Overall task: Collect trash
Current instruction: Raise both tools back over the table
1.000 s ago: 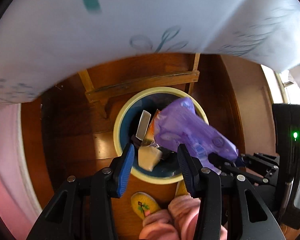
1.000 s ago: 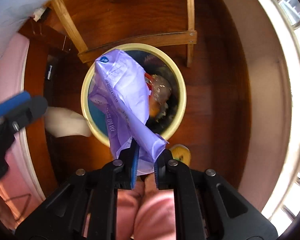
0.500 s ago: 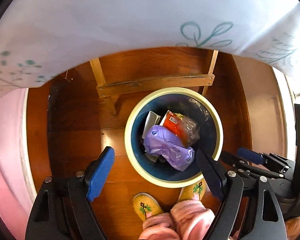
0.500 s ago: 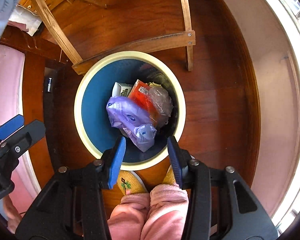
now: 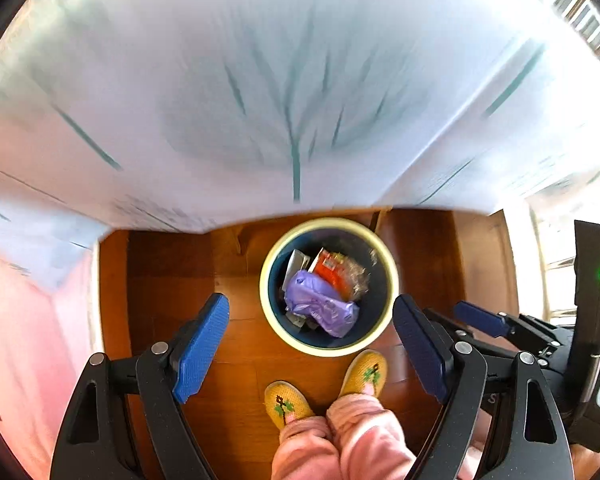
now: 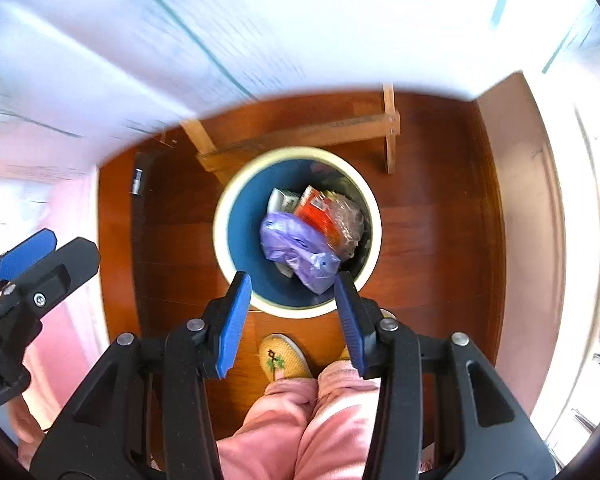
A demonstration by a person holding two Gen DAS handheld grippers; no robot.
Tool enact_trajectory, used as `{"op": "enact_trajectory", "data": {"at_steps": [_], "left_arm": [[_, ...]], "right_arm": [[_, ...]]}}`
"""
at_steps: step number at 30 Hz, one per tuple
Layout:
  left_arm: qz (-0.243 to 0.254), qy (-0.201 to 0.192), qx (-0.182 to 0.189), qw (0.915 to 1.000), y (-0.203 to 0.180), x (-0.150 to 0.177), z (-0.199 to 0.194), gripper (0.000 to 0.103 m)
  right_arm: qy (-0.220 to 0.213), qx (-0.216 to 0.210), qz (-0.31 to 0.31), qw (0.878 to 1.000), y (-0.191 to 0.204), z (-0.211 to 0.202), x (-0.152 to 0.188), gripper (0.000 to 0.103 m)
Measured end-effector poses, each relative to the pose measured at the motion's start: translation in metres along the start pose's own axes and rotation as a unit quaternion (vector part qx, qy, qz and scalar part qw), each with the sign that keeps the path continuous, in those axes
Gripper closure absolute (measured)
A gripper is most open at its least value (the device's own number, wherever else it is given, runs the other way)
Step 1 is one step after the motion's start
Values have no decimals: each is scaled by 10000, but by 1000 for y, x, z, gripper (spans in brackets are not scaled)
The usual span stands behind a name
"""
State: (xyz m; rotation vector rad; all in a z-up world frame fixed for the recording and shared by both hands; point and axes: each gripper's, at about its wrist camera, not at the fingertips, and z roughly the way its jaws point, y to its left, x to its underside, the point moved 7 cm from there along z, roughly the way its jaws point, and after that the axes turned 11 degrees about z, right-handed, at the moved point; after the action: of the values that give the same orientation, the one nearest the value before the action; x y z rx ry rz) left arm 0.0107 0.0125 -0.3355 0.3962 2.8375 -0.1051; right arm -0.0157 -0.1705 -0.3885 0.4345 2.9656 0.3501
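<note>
One bin, cream rim and blue inside, stands on the wood floor by a wooden frame. Four pieces of trash are visible inside it: one crumpled purple bag on top, one red-orange packet, one clear wrapper, one white carton. More may lie underneath, hidden. Two yellow slippers and pink trouser legs are just below the bin. The blurred white tablecloth fills the top of both views. Left gripper: jaws spread wide, nothing between the pads, touching nothing. Right gripper: jaws partly open, empty, above the bin's near rim and clear of the purple bag.
</note>
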Motion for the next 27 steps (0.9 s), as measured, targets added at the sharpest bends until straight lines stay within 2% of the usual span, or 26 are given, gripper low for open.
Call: {"op": "enact_trajectory", "data": {"at_steps": [8, 13, 21, 27], "left_arm": [[308, -573, -77, 9979, 5, -29, -134, 18], [466, -897, -93, 9948, 7, -43, -203, 18], [871, -1398, -264, 9860, -1, -71, -285, 18], [974, -1721, -286, 9798, 1, -103, -333, 18]], "right_arm": [[-491, -269, -69, 9984, 45, -126, -7, 63], [-853, -436, -118, 9953, 72, -197, -12, 63], [-1436, -621, -360, 9870, 110, -287, -16, 63], [-2008, -638, -362, 9769, 119, -347, -37, 63]]}}
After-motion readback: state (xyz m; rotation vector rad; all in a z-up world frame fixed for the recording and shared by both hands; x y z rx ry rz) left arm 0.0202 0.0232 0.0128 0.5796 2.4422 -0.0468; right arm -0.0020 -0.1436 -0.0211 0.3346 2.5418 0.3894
